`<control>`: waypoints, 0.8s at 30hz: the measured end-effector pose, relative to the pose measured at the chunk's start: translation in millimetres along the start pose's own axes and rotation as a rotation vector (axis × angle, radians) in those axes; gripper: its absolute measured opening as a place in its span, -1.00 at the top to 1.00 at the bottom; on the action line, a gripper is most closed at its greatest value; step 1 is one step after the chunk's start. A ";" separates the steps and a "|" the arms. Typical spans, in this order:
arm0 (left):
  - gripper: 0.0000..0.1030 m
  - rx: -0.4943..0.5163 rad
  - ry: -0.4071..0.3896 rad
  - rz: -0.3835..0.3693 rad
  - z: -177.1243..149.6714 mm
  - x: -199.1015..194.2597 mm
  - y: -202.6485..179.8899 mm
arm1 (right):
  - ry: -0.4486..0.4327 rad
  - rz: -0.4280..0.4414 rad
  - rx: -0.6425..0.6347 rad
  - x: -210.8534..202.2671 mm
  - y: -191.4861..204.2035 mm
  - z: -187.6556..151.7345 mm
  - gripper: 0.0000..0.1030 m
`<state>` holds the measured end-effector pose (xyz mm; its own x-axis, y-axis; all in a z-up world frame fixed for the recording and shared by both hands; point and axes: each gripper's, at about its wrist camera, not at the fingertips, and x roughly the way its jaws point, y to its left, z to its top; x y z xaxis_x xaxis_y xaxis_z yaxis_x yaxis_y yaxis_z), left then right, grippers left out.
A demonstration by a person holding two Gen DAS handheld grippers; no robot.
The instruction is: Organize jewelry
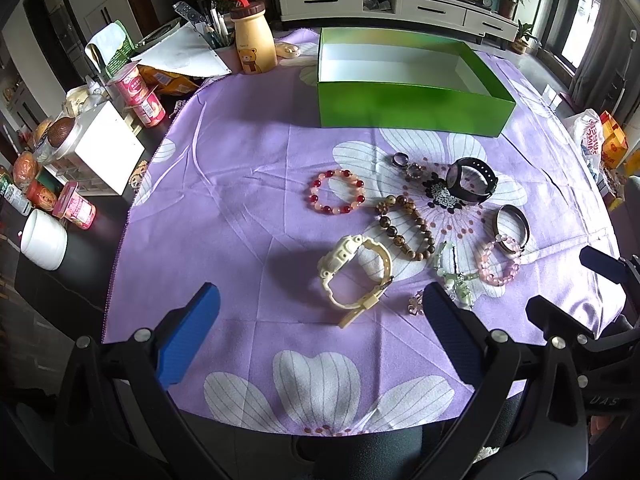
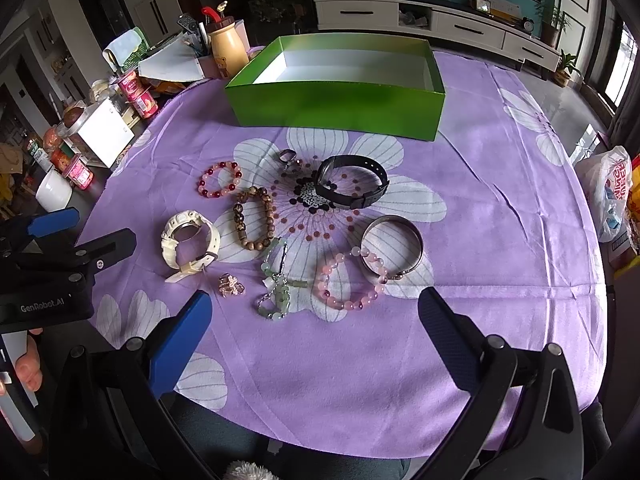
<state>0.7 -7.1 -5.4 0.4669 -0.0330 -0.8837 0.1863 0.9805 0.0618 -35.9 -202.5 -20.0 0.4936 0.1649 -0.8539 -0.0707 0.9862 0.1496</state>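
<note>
green box (image 2: 340,108): open top, white inside, nothing visible in it; sits at far side of purple cloth (image 2: 500,240)
jewelry: all on the cloth, in front of the box
nearest box: ring (image 2: 287,156), black watch (image 2: 352,184)
further from box: red bead bracelet (image 2: 220,180), brown bead bracelet (image 2: 254,218), cream watch (image 1: 354,272), bangle (image 2: 394,246), pink bracelet (image 2: 352,282)
left tongs (image 1: 320,322): spread, holding nothing
right tongs (image 2: 316,320): spread, holding nothing
right view only: person's fingers (image 2: 28,364) on left handle

1. Left wrist view looks forward from low over the surface's near edge, toward the green box (image 1: 408,92).
2. Right wrist view sits just beside it, facing likewise.
3. Both share the box and the purple cloth (image 2: 500,208).
</note>
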 end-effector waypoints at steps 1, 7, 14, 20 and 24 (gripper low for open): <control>-0.96 0.001 -0.001 -0.002 -0.7 -0.1 -0.1 | -0.001 0.000 0.000 0.0 0.0 0.0 -0.97; -0.96 0.006 -0.008 -0.007 -1.4 -0.8 -0.9 | -0.007 0.003 0.004 -1.2 -0.5 -1.2 -0.97; -0.96 0.004 -0.009 -0.018 -2.7 -0.4 -1.1 | -0.008 0.004 0.005 -1.1 -0.8 -1.2 -0.97; -0.96 -0.005 -0.016 -0.050 -0.9 0.5 0.3 | -0.027 0.020 0.015 -3.0 -4.4 0.5 -0.97; -0.96 -0.027 -0.028 -0.103 0.6 2.4 2.8 | -0.045 0.035 0.031 -2.3 -9.8 1.9 -0.97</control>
<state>2.8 -4.5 -7.1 0.4705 -0.1394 -0.8713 0.2115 0.9765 -0.0420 -34.7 -212.5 -18.5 0.5298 0.1977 -0.8248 -0.0622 0.9789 0.1947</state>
